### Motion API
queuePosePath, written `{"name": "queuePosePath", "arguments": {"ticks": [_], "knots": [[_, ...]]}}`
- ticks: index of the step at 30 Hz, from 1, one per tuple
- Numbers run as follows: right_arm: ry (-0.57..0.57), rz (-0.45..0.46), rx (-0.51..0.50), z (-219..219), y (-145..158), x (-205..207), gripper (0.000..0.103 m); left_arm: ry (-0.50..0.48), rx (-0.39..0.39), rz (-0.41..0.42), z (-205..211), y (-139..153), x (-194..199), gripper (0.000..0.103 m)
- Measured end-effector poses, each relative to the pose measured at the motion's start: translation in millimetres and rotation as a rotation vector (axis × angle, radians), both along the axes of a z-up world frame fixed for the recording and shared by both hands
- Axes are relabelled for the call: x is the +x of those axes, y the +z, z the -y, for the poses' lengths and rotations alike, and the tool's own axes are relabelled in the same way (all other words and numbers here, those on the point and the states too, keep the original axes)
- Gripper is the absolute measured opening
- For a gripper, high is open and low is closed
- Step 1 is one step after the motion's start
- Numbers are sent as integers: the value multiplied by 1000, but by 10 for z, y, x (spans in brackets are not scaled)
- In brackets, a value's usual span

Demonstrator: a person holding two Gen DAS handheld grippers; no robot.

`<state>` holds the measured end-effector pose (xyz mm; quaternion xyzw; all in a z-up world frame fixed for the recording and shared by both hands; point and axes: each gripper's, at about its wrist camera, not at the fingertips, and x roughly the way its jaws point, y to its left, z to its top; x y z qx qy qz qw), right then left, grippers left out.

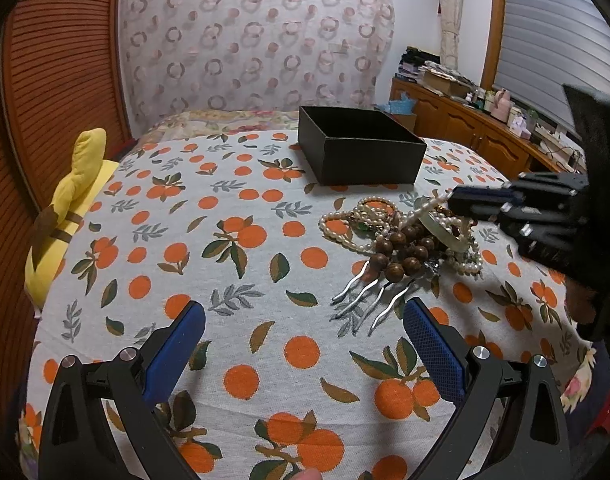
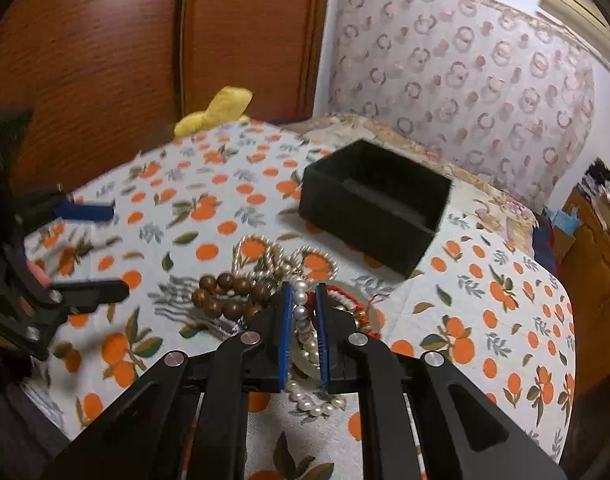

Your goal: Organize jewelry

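Note:
A jewelry pile lies on the orange-print cloth: pearl necklaces (image 1: 357,220), a brown wooden bead bracelet (image 1: 401,248), a pale jade bangle (image 1: 445,228) and a silver hair comb (image 1: 369,296). A black open box (image 1: 361,148) stands behind it, also in the right wrist view (image 2: 377,208). My right gripper (image 2: 305,300) is shut on a pearl strand (image 2: 301,312) over the pile; it shows in the left wrist view (image 1: 457,200). My left gripper (image 1: 305,320) is open and empty, just in front of the comb; it shows in the right wrist view (image 2: 113,252).
A yellow plush toy (image 1: 69,208) lies at the cloth's left edge by a wooden wall. A patterned curtain hangs behind. A wooden cabinet (image 1: 477,132) with clutter stands at the far right. The cloth (image 1: 225,240) drops off at its edges.

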<state>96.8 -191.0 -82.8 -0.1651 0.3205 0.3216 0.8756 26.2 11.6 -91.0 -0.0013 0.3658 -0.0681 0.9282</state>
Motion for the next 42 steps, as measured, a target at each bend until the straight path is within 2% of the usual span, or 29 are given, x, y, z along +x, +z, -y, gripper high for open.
{"name": "queuePosePath", "arguments": {"ticks": [6, 15, 24, 27, 36, 42], "knots": [[-22, 46, 70, 190, 297, -33, 13, -6, 1, 1, 0, 5, 7, 96], [-22, 108, 115, 329, 597, -95, 13, -10, 3, -2, 17, 39, 22, 96], [49, 124, 179, 281, 854, -245, 13, -10, 0, -2, 32, 51, 29, 96], [36, 124, 142, 233, 774, -257, 13, -9, -4, -4, 43, 57, 21, 96], [60, -30, 105, 154, 186, -367, 13, -15, -11, -4, 38, 35, 18, 96], [75, -108, 99, 99, -63, -484, 15, -20, -9, -10, 34, 12, 6, 96]]}}
